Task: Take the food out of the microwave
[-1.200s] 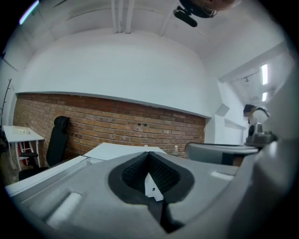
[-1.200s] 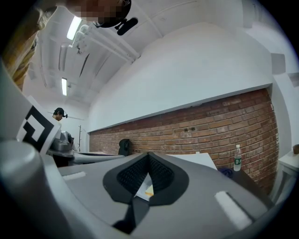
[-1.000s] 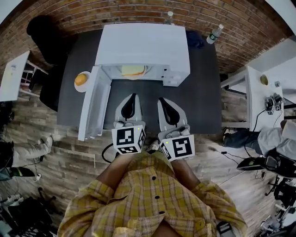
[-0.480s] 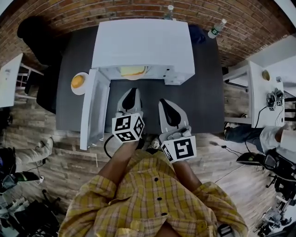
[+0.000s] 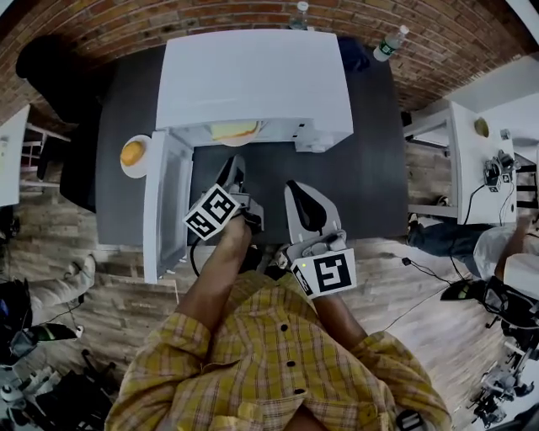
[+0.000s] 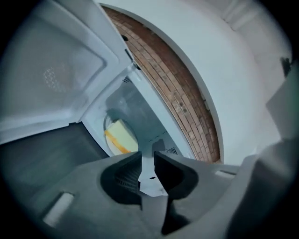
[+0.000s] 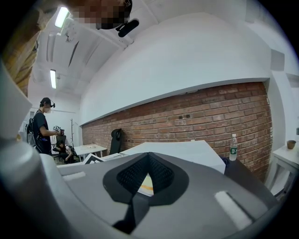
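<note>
The white microwave [image 5: 257, 80] stands on the dark table [image 5: 370, 168] with its door [image 5: 164, 202] swung out to the left. Inside, on a plate, lies the yellow food [image 5: 234, 131], seen closer in the left gripper view [image 6: 120, 136]. My left gripper [image 5: 233, 174] is rolled to one side just in front of the opening. Its jaws [image 6: 147, 163] are opening with a narrow gap and nothing between them. My right gripper [image 5: 298, 188] hangs over the table right of it, jaws shut [image 7: 148, 157] and empty.
An orange on a small plate [image 5: 132, 154] sits left of the microwave, beside the open door. Two water bottles [image 5: 390, 42] [image 5: 300, 14] stand at the back by the brick wall. A white table [image 5: 472, 160] is off to the right. A person [image 7: 43, 123] stands far off.
My left gripper has rolled sideways, moved forward toward the microwave opening, and its jaws have parted. The right gripper has shifted only slightly.
</note>
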`<state>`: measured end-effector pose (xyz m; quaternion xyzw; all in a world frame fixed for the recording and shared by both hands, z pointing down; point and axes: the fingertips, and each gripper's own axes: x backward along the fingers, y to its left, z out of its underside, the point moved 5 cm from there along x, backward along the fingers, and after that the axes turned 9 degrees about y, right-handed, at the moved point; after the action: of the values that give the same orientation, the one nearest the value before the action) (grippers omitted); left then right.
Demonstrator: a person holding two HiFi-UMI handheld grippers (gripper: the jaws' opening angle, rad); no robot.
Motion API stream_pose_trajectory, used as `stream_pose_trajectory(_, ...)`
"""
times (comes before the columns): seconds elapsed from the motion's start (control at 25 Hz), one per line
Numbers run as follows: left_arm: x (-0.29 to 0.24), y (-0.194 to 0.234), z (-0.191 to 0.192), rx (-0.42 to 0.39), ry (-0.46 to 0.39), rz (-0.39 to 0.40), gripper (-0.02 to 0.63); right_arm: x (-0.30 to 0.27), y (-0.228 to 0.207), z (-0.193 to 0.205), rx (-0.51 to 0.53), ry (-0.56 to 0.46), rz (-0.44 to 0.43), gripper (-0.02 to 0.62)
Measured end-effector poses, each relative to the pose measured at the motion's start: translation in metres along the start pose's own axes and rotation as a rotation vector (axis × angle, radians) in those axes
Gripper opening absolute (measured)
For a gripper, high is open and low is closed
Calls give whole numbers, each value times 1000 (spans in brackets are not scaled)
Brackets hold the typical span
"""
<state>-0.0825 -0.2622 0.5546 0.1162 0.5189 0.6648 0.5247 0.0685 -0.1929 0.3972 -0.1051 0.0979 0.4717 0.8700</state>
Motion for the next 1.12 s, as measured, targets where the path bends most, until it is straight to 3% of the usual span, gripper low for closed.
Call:
stream_pose_trajectory(0.16,-15,15,1,182,-7,57,81,-4,-3,1,5,5,11,0)
stream_pose_trajectory(0.32,-28,40,6,414,-24,127,83,-8,0,4,5,11,13,0)
stream_pose_trajectory(0.52,-39,61,6,584,-57,156,95,-11,0,3,5,18,22,0)
stream_pose_trajectory(0.72,-47,74,6,674,-92,138,106,-16,-3,6,1,27,30,0)
stream_pose_trajectory(1.12,-72,87,14,703,-142,85,107,-26,-5,9,-1,36,30,0)
